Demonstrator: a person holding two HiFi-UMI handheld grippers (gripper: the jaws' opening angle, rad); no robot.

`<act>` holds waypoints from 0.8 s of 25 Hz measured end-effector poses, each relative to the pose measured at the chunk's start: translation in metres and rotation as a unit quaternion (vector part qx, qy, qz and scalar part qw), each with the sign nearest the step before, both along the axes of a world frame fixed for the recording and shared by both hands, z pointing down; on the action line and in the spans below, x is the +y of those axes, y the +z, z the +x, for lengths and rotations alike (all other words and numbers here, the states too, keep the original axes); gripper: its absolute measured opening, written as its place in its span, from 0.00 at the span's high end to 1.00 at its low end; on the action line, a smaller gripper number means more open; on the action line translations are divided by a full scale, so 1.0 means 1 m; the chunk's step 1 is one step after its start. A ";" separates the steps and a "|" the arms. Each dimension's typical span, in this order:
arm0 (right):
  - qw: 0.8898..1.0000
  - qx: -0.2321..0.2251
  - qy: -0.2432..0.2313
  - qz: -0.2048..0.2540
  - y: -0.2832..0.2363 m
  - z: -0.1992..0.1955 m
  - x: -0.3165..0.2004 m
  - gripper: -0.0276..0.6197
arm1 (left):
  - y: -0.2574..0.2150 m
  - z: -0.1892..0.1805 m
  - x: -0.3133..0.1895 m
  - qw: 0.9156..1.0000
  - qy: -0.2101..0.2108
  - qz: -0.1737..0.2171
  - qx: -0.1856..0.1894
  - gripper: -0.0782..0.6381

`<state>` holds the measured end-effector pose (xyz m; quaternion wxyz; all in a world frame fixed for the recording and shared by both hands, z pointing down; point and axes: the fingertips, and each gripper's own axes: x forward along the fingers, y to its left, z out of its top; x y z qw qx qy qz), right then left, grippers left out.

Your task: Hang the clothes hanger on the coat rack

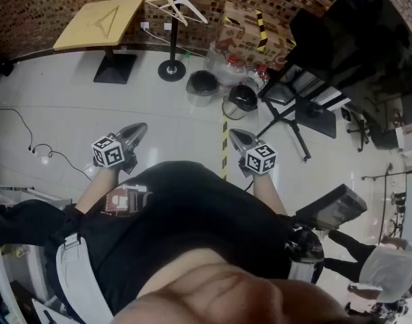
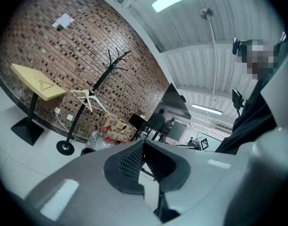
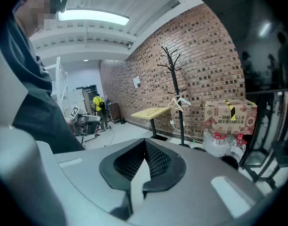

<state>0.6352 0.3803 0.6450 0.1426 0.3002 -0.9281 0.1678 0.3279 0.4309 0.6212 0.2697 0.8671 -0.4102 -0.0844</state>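
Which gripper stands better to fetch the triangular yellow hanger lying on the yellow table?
Left, probably. The yellow table with the triangular yellow hanger stands far off on the side of the left gripper; the right gripper is farther. Both are shut and empty.

Clothes hanger [image 1: 177, 5] hangs on coat rack [image 1: 172, 68] at top centre, brick wall [image 1: 37, 5] behind. Yellow table [image 1: 101, 22] upper left, cardboard box [image 1: 249, 32] right of rack. Left gripper [image 1: 141, 129] and right gripper [image 1: 233, 135] mid frame, well apart, tips pointing up-frame over white floor [image 1: 71, 106]
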 end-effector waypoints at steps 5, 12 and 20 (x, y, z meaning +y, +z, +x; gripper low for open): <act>1.000 0.004 -0.004 -0.004 0.001 0.004 -0.021 0.94 | 0.002 0.011 -0.017 1.000 0.004 -0.004 0.000 0.89; 1.000 0.013 -0.021 -0.001 -0.002 -0.032 -0.062 0.94 | 0.006 -0.020 -0.052 1.000 -0.008 -0.005 0.010 0.89; 0.999 0.029 -0.016 0.017 -0.015 -0.115 -0.141 0.94 | 0.012 -0.103 -0.136 1.000 -0.002 0.004 0.029 0.89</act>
